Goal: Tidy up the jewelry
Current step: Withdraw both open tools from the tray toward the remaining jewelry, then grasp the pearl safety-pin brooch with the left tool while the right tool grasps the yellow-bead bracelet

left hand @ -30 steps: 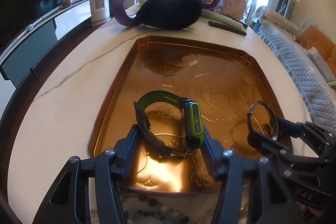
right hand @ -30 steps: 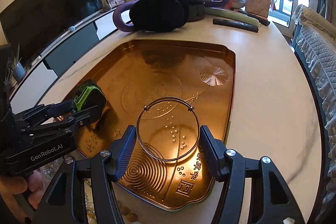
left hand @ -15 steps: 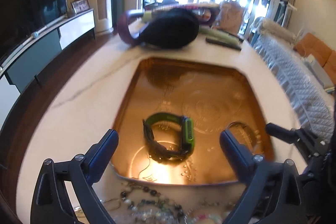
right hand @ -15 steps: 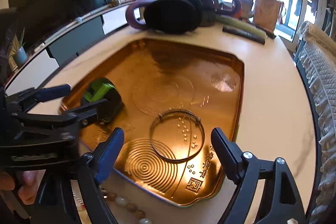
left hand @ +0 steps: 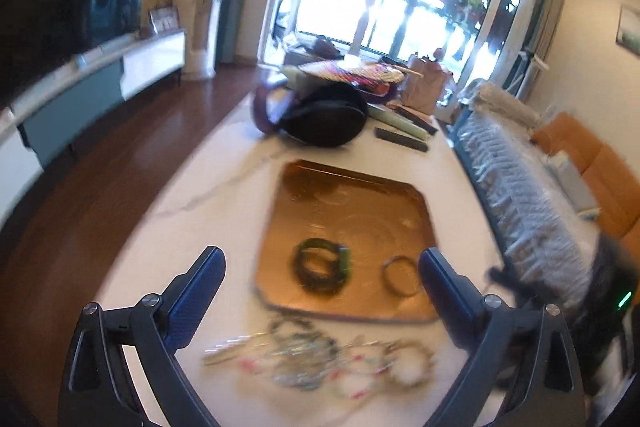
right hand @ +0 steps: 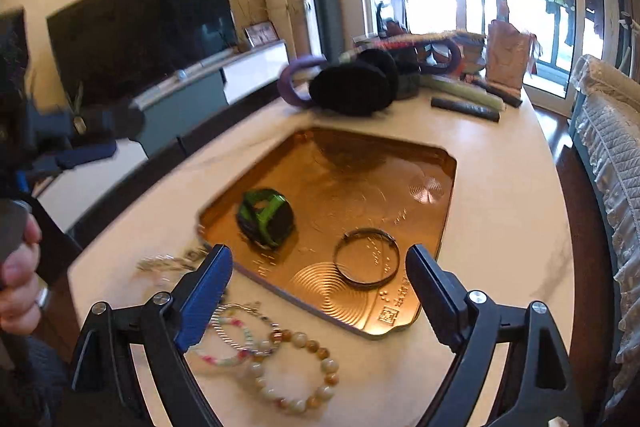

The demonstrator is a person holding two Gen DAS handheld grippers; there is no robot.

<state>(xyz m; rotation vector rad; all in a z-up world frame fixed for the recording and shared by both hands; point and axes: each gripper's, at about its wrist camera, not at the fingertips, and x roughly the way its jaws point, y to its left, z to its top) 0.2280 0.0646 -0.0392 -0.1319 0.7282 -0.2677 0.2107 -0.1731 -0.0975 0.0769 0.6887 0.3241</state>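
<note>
While both hand-held grippers gape empty, one watch and one bangle lie on one tray.

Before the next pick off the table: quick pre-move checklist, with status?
1. Left gripper open, nothing between its pads: ok.
2. Right gripper open, nothing held: ok.
3. Green watch resting in the gold tray: ok.
4. Silver bangle lying flat in tray, apart from watch: ok.
5. Beaded bracelets waiting on table outside tray: ok.
6. Whether those bracelets are tangled together: cannot tell, left view blurred.
</note>
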